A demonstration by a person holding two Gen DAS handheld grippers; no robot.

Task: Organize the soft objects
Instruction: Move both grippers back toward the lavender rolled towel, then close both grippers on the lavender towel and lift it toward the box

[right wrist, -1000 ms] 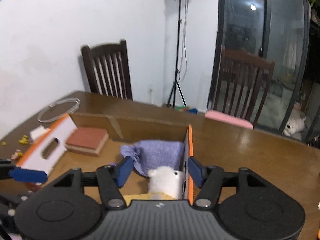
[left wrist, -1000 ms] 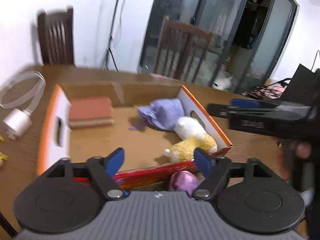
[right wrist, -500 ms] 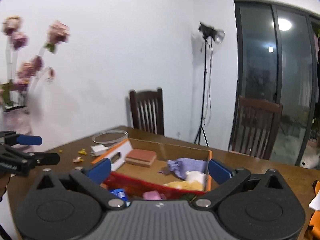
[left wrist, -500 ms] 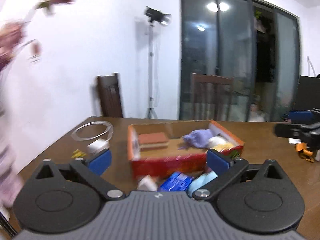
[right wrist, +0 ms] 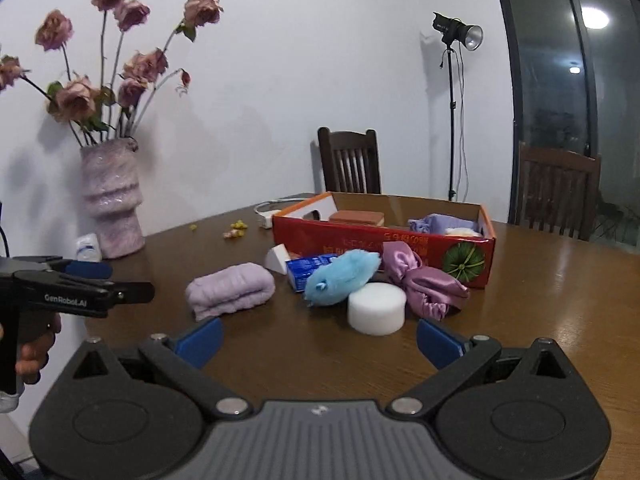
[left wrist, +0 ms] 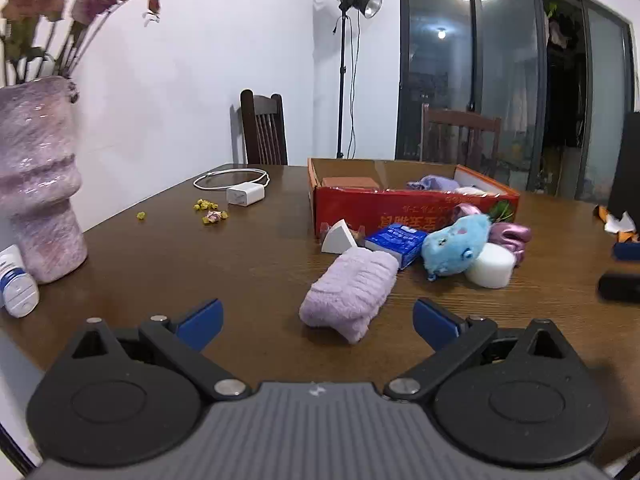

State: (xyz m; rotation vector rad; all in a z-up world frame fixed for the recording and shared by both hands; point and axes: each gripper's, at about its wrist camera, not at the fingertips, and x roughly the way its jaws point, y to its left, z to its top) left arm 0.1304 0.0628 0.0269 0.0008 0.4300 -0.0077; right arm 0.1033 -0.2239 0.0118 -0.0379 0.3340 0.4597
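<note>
Both tongs have pulled back from the red box (left wrist: 412, 208) and now sit low over the near edge of the counter (left wrist: 200, 264), so the whole scene is in view instead of only the inside of the box. The left tongs (left wrist: 316, 320) and the right tongs (right wrist: 318, 338) have both spread to their widest, and nothing is between their fingers.

The box already holds a brown block (right wrist: 356, 217), a purple cloth (right wrist: 436, 224) and a white and yellow plush. This probably means one round of placing is finished and the next pick begins.

The things that wait are in front of the box: a folded lilac towel (left wrist: 350, 288) nearest the left tongs, a pink satin bundle (right wrist: 420, 280), a blue plush (right wrist: 342, 278), a white round sponge (right wrist: 376, 308) nearest the right tongs, a blue packet (left wrist: 396, 242) and a small white wedge (left wrist: 338, 238).
</note>
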